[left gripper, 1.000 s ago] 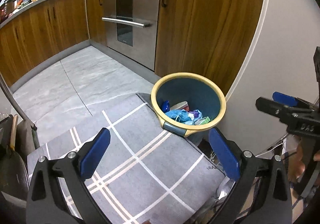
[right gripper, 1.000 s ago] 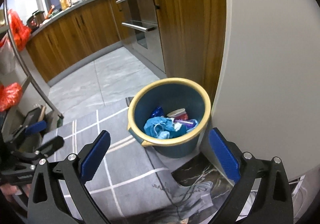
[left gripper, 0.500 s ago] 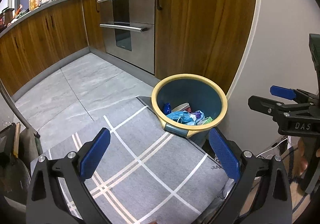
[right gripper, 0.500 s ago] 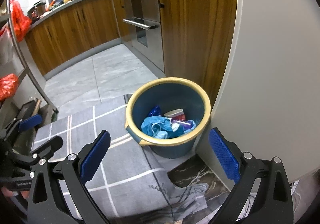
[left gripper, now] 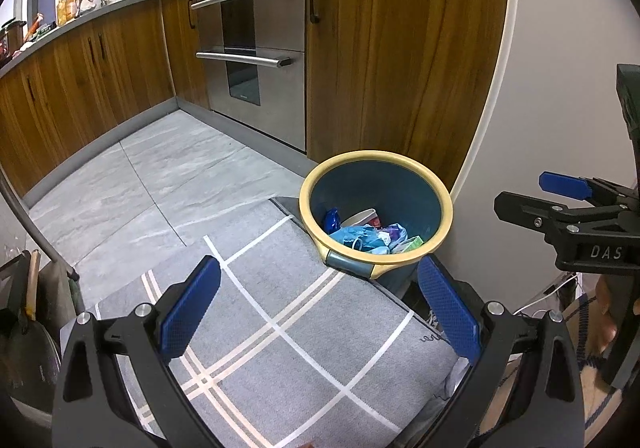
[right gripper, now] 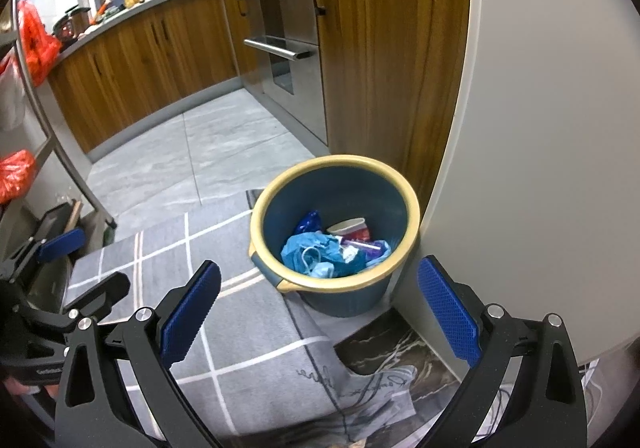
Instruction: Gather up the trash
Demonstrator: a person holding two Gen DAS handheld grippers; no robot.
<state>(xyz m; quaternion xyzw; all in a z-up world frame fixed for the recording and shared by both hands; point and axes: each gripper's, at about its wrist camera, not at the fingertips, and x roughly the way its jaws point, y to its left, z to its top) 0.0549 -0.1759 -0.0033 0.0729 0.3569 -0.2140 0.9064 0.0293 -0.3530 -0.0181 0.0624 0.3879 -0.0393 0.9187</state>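
The trash bin (right gripper: 335,232) stands on the floor against the wall corner, just right of the grey rug (left gripper: 280,328), part full. Both the left hand-held gripper (left gripper: 318,312) and right hand-held gripper (right gripper: 318,312) gape wide, empty; better approach squarely, gripping the yellow rim.
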